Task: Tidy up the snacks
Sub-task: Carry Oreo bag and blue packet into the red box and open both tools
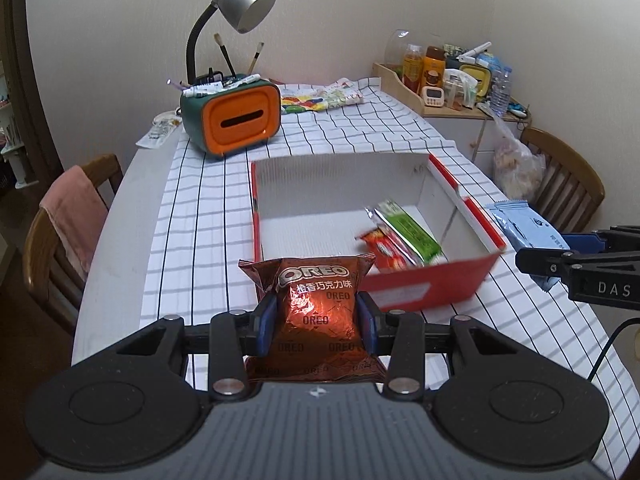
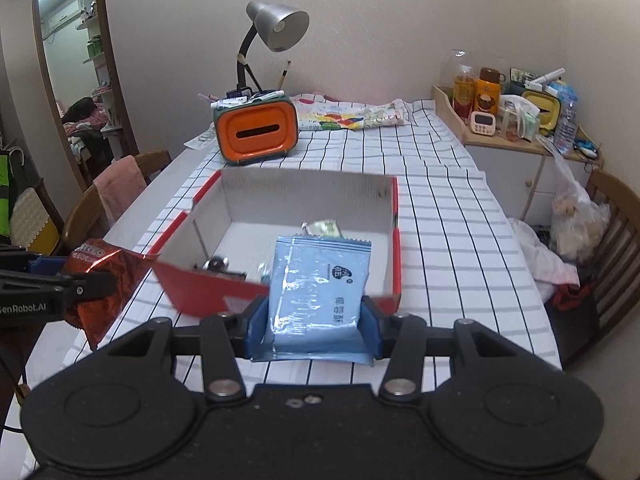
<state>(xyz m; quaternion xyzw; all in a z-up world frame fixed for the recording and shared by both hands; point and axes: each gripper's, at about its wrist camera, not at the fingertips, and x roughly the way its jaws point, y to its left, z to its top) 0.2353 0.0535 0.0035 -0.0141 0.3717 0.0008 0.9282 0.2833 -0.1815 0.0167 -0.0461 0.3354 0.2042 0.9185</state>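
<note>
Nearest, the left gripper (image 1: 316, 320) pinched a brown Oreo packet (image 1: 316, 312) between its blue pads, and the right gripper (image 2: 314, 322) clamped a pale blue snack packet (image 2: 318, 292). Both packets hung before the near red wall of the open box (image 1: 420, 286) on the checked tablecloth (image 1: 208, 216). Inside lay a green packet (image 1: 408, 232) and a red packet (image 1: 386, 250). Beyond stood an orange tissue holder (image 1: 236, 118) and a desk lamp (image 1: 240, 0).
</note>
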